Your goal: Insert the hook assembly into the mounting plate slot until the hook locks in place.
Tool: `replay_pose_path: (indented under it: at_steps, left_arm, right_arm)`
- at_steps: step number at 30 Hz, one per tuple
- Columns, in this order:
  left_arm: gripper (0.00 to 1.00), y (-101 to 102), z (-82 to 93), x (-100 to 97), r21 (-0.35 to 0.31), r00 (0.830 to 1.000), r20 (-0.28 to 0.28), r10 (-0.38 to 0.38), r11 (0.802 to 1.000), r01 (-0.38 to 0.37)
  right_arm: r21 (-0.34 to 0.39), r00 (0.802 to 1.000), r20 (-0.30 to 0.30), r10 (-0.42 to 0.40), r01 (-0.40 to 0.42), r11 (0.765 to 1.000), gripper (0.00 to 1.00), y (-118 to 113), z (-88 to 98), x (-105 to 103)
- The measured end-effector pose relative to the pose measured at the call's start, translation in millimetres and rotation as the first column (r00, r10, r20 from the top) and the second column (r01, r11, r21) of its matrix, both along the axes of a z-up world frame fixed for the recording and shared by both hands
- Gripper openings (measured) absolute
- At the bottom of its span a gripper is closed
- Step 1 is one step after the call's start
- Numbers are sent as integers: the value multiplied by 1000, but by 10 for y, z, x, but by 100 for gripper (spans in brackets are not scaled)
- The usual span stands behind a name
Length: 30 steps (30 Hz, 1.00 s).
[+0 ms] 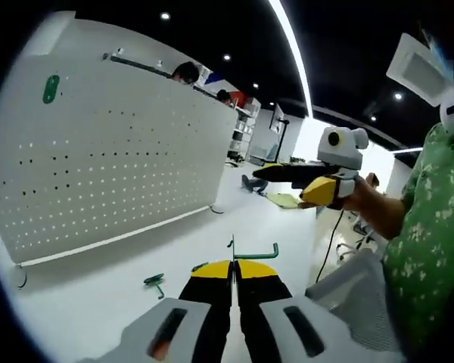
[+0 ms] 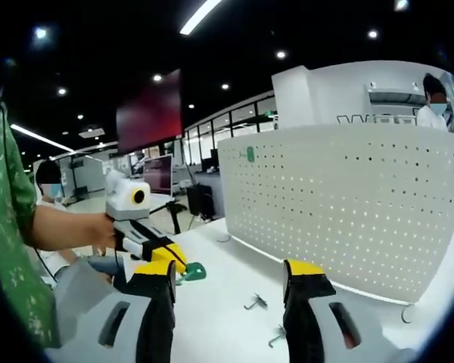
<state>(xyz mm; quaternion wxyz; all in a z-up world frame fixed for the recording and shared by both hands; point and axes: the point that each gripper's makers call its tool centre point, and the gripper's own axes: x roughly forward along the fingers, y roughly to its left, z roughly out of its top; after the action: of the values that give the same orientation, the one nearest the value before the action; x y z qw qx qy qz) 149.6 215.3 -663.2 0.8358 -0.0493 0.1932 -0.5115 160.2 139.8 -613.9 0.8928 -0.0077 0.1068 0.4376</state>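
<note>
The green hook sits low centre in the left gripper view, pinched in the left gripper, whose jaws are closed on it. The white pegboard fills the upper left, well apart. The right gripper stands wide and empty (spare hooks lie on the table). The carrying step looks in hand; next, line the hook up with a slot.

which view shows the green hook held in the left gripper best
The left gripper view: the green hook sticks out past the shut left gripper, its bent end clear against the white table. The right gripper view shows just a green end beside the left gripper, partly hidden behind the right gripper's jaw.
</note>
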Motion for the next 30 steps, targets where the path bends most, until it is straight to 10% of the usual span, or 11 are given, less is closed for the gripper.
replay_pose_path:
  at_steps: [14, 30]
  left_arm:
    - [2, -132, 197, -229, -9, 992, 50, -114, 993, 114]
    - [2, -236, 322, -400, -41, 975, 82, -205, 977, 209]
  right_arm:
    - [52, 986, -76, 149, -145, 988, 17, 152, -14, -266]
    - [66, 948, -160, 276, -268, 961, 8, 297, -130, -473]
